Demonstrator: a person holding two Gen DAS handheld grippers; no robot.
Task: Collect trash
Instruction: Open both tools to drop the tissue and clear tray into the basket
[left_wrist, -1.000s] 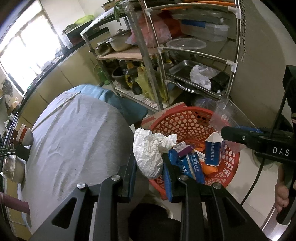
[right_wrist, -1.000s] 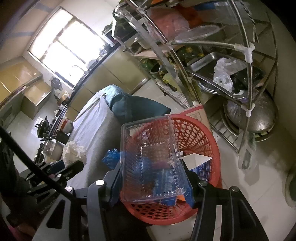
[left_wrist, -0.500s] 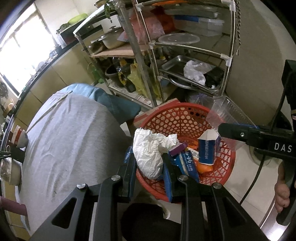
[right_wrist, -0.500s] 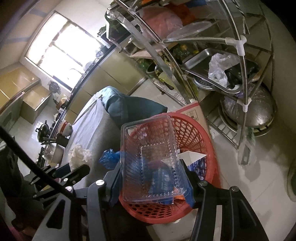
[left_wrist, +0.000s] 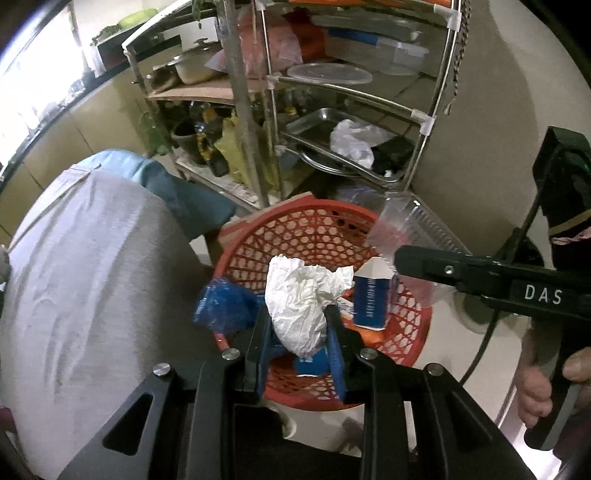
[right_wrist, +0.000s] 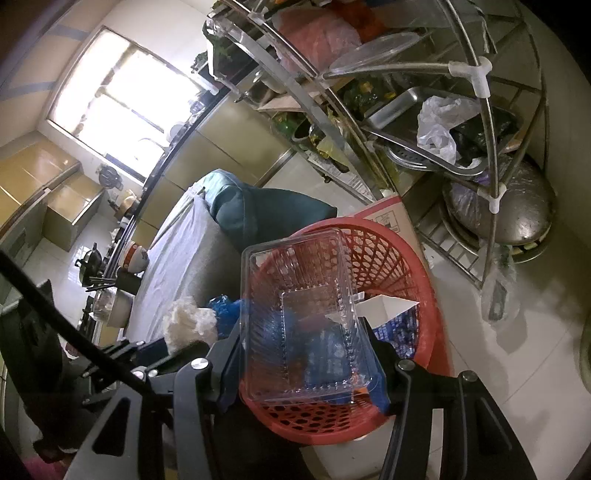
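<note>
A red mesh basket (left_wrist: 314, 236) stands on the floor and holds a blue-and-white carton (left_wrist: 371, 299) and other wrappers. My left gripper (left_wrist: 299, 319) is shut on a crumpled white paper wad (left_wrist: 299, 291), which hangs over the basket's near side. A blue plastic bag (left_wrist: 225, 306) lies at the basket's left rim. My right gripper (right_wrist: 303, 347) is shut on a clear plastic clamshell container (right_wrist: 303, 295), held above the basket (right_wrist: 406, 266). In the left wrist view this container (left_wrist: 410, 229) shows over the basket's right rim. The paper wad (right_wrist: 188, 321) appears at lower left in the right wrist view.
A steel rack (left_wrist: 258, 110) with trays, pots and bags stands right behind the basket. A table under a grey cloth (left_wrist: 92, 277) lies to the left. A cardboard box (right_wrist: 388, 214) leans at the basket's far side. A person's hand (left_wrist: 535, 387) grips the right tool.
My left gripper has tipped downward, bringing the paper wad from the basket's left edge to over its inside. The blue bag has come into view. The right gripper and container stay put.
</note>
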